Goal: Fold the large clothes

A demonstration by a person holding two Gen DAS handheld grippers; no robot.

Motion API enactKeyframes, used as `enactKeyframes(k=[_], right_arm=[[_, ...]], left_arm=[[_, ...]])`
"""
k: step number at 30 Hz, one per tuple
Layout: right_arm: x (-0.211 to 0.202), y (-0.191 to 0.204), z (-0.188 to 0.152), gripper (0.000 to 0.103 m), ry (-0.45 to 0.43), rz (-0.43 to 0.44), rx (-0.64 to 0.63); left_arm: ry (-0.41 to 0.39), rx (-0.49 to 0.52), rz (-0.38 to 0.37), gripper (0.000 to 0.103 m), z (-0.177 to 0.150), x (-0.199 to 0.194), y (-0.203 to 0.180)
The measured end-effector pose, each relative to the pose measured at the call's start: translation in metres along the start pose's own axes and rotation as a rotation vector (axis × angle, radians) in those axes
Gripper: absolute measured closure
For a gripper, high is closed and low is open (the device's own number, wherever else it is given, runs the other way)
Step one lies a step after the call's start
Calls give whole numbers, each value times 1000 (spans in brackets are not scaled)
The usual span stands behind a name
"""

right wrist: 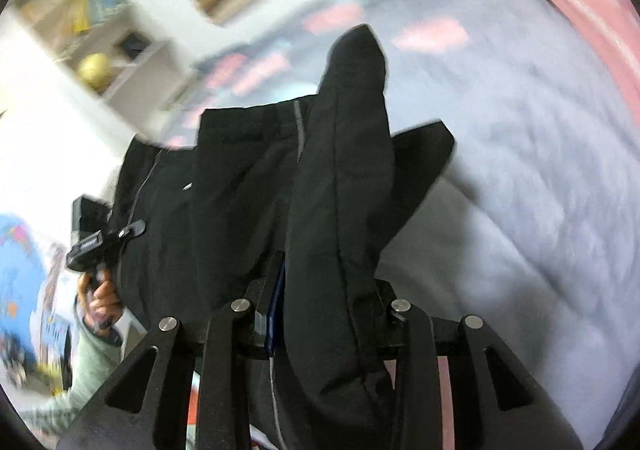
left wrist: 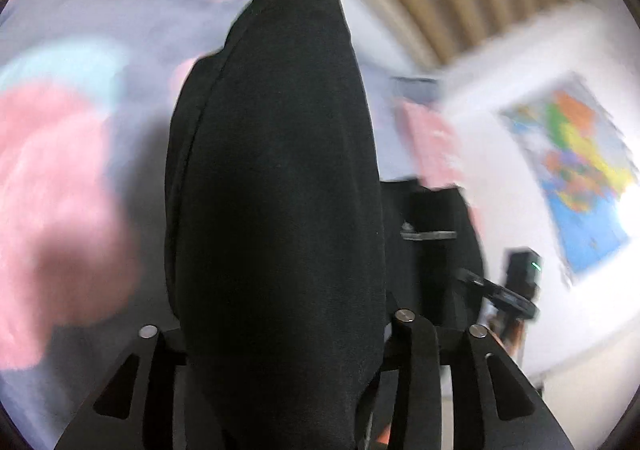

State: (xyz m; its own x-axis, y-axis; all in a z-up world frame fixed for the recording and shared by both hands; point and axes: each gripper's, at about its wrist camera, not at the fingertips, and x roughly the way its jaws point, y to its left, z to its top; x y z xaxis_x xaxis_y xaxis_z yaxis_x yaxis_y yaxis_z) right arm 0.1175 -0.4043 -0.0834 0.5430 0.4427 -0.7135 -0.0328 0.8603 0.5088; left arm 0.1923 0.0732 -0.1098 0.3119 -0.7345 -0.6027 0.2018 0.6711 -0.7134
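1. Nearest me, the left tongs [left wrist: 280, 330] are clamped on a thick fold of the black garment [left wrist: 276, 178]; their tips are hidden.
2. The right tongs [right wrist: 324, 314] pinch another fold of it.
3. The garment hangs between both tongs above the bed [right wrist: 540, 154], its long axis running from 6 to 12 o'clock.
4. I judge a bunched fold could slip free, or drop creased, because everything is blurred with movement.

The garment [right wrist: 320, 190] hangs between both claws above the bedspread [right wrist: 520, 170], a shelf [right wrist: 100, 42] beyond.
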Motion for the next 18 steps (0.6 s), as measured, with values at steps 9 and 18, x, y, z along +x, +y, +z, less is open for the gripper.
enactKeyframes(k=[9, 18], right_arm=[[-6, -94, -23, 38, -17, -95, 324], [-54, 44, -26, 38, -154, -279, 30]], left_arm=[[-3, -136, -15, 41, -9, -47, 77], [-186, 381, 254, 35, -26, -79, -81]])
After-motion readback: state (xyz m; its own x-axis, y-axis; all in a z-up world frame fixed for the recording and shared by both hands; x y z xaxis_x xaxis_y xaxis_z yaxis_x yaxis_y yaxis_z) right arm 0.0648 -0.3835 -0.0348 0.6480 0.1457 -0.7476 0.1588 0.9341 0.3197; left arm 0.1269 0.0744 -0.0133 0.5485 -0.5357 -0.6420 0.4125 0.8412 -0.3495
